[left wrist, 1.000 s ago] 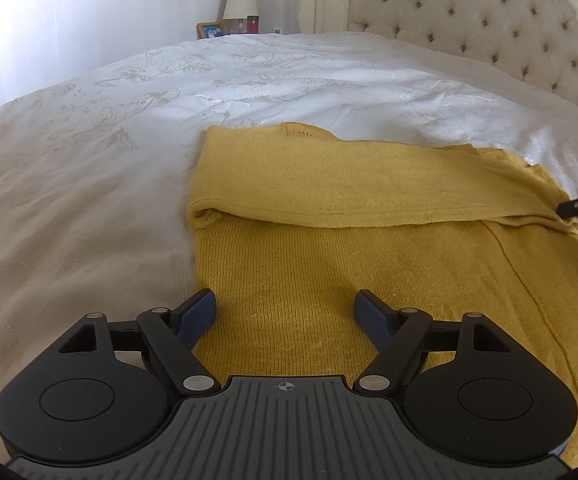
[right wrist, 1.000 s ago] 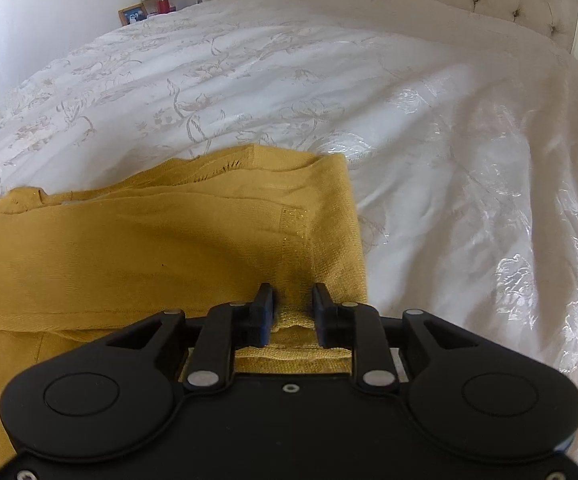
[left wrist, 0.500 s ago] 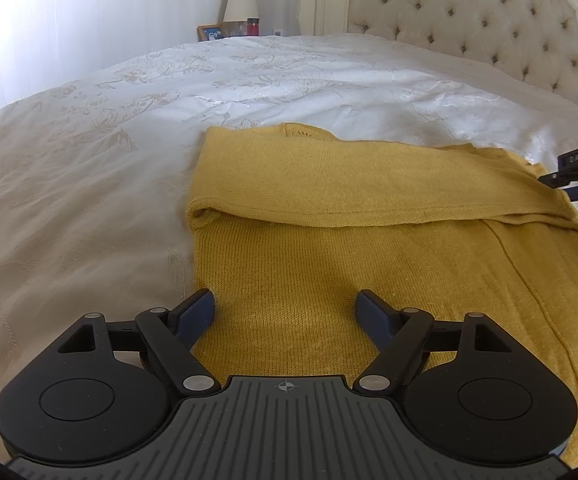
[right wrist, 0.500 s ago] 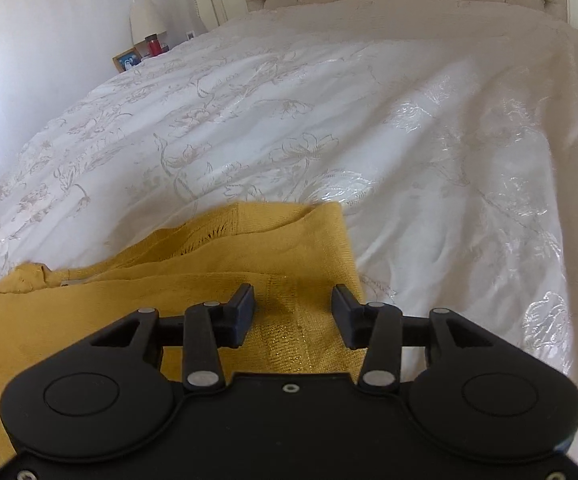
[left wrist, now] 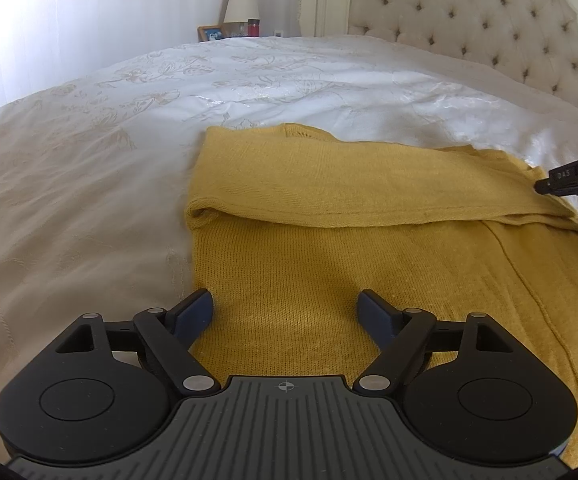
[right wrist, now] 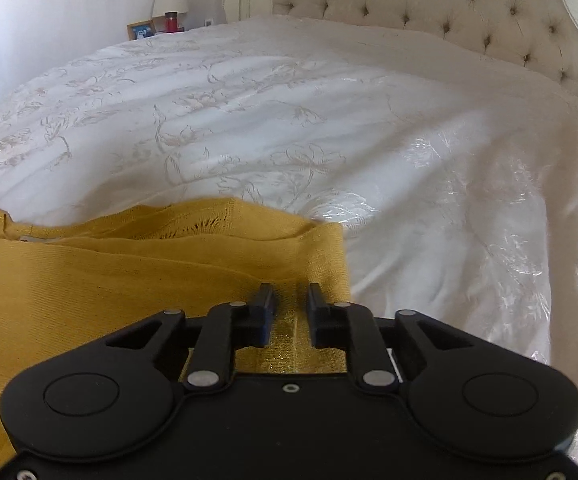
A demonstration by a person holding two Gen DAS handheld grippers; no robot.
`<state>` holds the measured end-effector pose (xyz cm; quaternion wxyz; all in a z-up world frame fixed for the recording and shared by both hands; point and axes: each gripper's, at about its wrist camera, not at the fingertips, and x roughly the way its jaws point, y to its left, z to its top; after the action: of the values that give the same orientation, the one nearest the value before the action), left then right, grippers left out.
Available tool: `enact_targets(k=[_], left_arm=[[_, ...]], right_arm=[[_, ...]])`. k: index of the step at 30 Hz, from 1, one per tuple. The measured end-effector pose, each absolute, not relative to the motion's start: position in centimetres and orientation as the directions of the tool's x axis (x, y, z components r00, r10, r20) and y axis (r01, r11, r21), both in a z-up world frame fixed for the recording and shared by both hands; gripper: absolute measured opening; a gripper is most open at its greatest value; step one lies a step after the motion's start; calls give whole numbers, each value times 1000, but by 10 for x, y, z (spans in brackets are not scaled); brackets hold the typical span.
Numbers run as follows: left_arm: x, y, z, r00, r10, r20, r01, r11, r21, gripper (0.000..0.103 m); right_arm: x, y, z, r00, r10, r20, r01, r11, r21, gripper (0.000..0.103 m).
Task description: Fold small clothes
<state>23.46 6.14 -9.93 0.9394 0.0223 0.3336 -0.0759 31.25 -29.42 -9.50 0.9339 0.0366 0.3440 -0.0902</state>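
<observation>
On the near part of a white embroidered bedspread (left wrist: 137,184), a mustard-yellow knitted sweater (left wrist: 329,248) lies flat, its far portion already folded toward the viewer in a broad band, while its near part runs under both tools toward the foot edge of the bed. At the right end of that band, the right gripper (right wrist: 292,300) has just been closing, with a ridge of the knit, near the cloth's right edge, standing between its narrowed fingers; whether the pads (right wrist: 266,300) truly pinch it cannot be told. At the sweater's near left corner, the left gripper (left wrist: 285,308) hovers spread wide, its fingers (left wrist: 197,306) straddling bare knit and grasping nothing. To do this step well, the right tool probably needs a firm bite through both layers before lifting, and the left should catch the matching left edge, so both ends travel level and the fold lands straight without dragging the bedspread. Beyond lie a tufted headboard (left wrist: 489,32) and, by the far left corner, a lamp (left wrist: 241,4), a picture frame (left wrist: 211,33) and a small red jar (left wrist: 253,27) whose contents cannot be seen; no other container is visible.
</observation>
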Motion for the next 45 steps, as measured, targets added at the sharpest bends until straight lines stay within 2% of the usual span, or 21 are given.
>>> enact_targets(k=[1,5,7,11,26,30,36,45], left_arm=[[234,61,-99,766,-128,-629,157,988,-9,80],[234,62,-101,766,-137,-628,158,987,-22,83],[235,62,-101,763,-153,-628,168,985,-36,89],[235,60,-102,759,-169,-629,187,982,-39,93],[224,68,-97,734,-222,-642,215,972,-91,93],[213,64,-90,696,-175,-696,199,979,-48,93],[191,87,-75,550,-202,-810,142,979,-148,91],[141,112,-56,406,-183,-895,122,982,-146,87]], right_arm=[[310,-294,-94,747,-163,-644,212,977,-1,48],[293,-295,-80,773,-152,-616,239,969,60,56],[278,-295,-74,781,-109,-615,216,971,102,72],[241,-291,-66,778,-50,-626,183,972,149,72],[99,-285,-63,649,51,-759,156,968,198,77],[74,-285,-64,620,71,-781,151,967,208,78],[55,-291,-63,591,134,-795,138,954,264,78],[48,-285,-56,554,172,-814,55,969,242,79]])
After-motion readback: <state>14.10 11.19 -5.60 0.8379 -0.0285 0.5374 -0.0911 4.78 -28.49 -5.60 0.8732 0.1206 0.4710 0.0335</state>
